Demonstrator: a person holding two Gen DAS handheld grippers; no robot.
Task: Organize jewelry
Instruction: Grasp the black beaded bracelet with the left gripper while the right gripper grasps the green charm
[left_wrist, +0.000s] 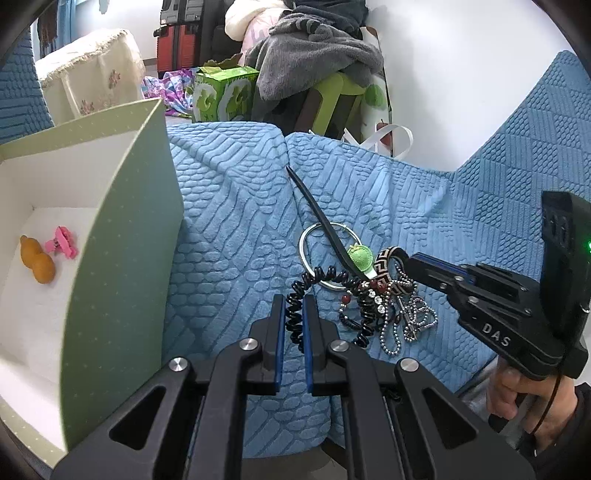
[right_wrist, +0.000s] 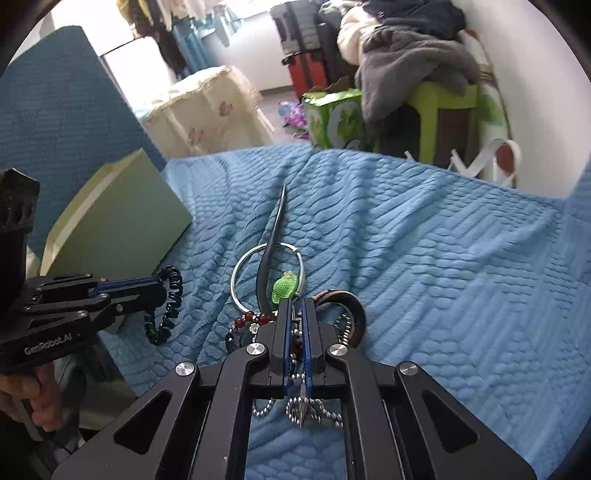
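Observation:
A tangle of jewelry lies on the blue quilted cover (left_wrist: 229, 206): a black coil hair tie (left_wrist: 295, 314), a silver hoop (left_wrist: 310, 254), a black hair stick (left_wrist: 325, 225), a green charm (left_wrist: 360, 256), a patterned band (left_wrist: 388, 258), red beads (left_wrist: 345, 297) and a ball chain (left_wrist: 391, 328). My left gripper (left_wrist: 294, 312) is shut on the coil hair tie, also seen in the right wrist view (right_wrist: 171, 291). My right gripper (right_wrist: 295, 306) is shut on the ball chain (right_wrist: 295, 402) beside the patterned band (right_wrist: 356, 306); it shows from the side in the left wrist view (left_wrist: 406, 258).
An open green box (left_wrist: 122, 229) with a white inside stands at the left and holds a pink hair clip (left_wrist: 62, 242) and an orange gourd charm (left_wrist: 37, 264). Behind the cover are a green carton (left_wrist: 221, 96), a green stool (left_wrist: 332, 99) with grey clothes, and suitcases.

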